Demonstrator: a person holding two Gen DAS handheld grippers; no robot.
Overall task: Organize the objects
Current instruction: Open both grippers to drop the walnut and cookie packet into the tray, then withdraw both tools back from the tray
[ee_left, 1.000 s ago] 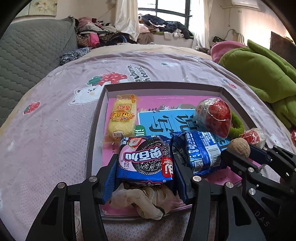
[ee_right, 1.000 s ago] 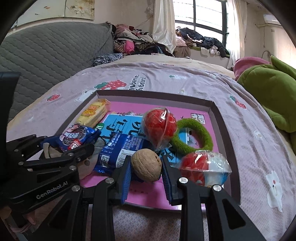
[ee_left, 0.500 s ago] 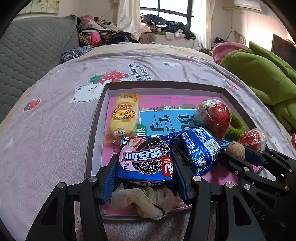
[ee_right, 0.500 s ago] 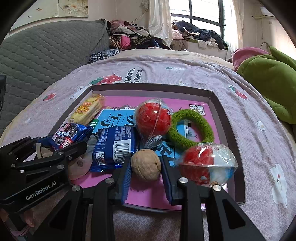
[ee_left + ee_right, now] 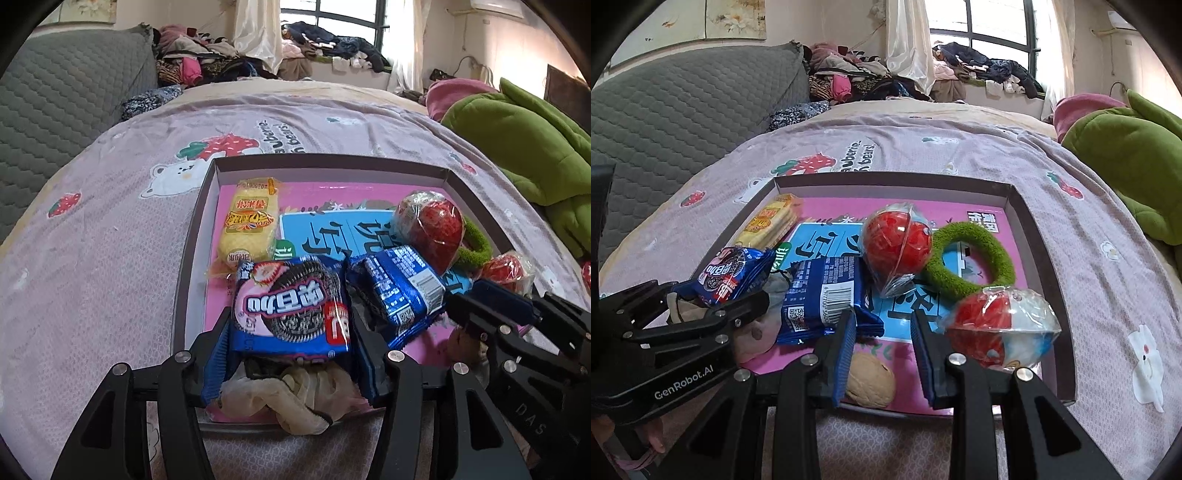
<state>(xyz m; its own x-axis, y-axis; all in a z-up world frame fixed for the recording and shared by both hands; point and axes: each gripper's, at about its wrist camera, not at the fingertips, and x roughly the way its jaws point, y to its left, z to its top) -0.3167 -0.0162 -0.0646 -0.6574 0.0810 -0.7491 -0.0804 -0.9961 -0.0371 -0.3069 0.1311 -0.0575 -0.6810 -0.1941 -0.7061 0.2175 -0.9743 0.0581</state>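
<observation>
A shallow tray (image 5: 332, 160) (image 5: 886, 179) lies on the bed and holds snacks and toys. My left gripper (image 5: 290, 321) (image 5: 701, 299) straddles a pink-and-blue cookie pack (image 5: 290, 314) (image 5: 727, 277). Its jaws are opening, and the pack rests on a beige stocking (image 5: 280, 395). My right gripper (image 5: 882, 317) (image 5: 469, 295) stands open over the tray's front edge. A walnut (image 5: 870, 380) lies on the tray floor below its jaws, partly hidden by the left pad. A blue cookie pack (image 5: 402, 291) (image 5: 823, 295) lies between the two grippers.
Also in the tray: a yellow cake pack (image 5: 251, 225), a wrapped red ball (image 5: 895, 243), a green ring (image 5: 967, 258), a second wrapped red ball (image 5: 997, 328). A green quilt (image 5: 517, 147) lies right of the tray. A grey padded headboard (image 5: 55, 103) stands at the left.
The walnut has left the right gripper's pads and now lies lower, by the tray's front edge. The left jaws have widened slightly around the cookie pack.
</observation>
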